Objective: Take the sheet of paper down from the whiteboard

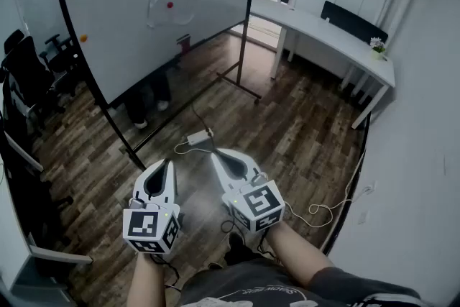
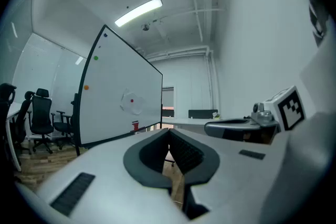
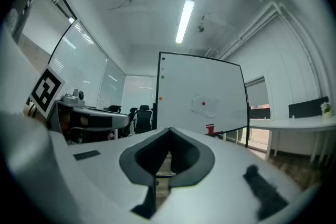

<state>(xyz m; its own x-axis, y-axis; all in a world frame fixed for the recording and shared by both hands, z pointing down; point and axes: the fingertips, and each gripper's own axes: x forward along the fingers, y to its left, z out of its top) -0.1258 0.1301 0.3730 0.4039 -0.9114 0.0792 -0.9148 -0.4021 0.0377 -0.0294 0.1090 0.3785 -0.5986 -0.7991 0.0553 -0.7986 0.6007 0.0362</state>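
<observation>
Left gripper (image 1: pixel 171 162) and right gripper (image 1: pixel 214 153) both clenched, empty; paper (image 1: pixel 161 8) on whiteboard (image 1: pixel 122 32) ahead.

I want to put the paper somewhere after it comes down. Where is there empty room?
The long white desk looks bare from the whiteboard end to the little plant. The wood floor between the board's stand and the desk legs is open too. Crowded spots: the black chairs at the left, and the white box with cables on the floor.

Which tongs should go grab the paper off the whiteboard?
Probably left: the paper sits almost straight ahead of the left tongs; the right tongs are farther to the side. Both are shut and far off.
</observation>
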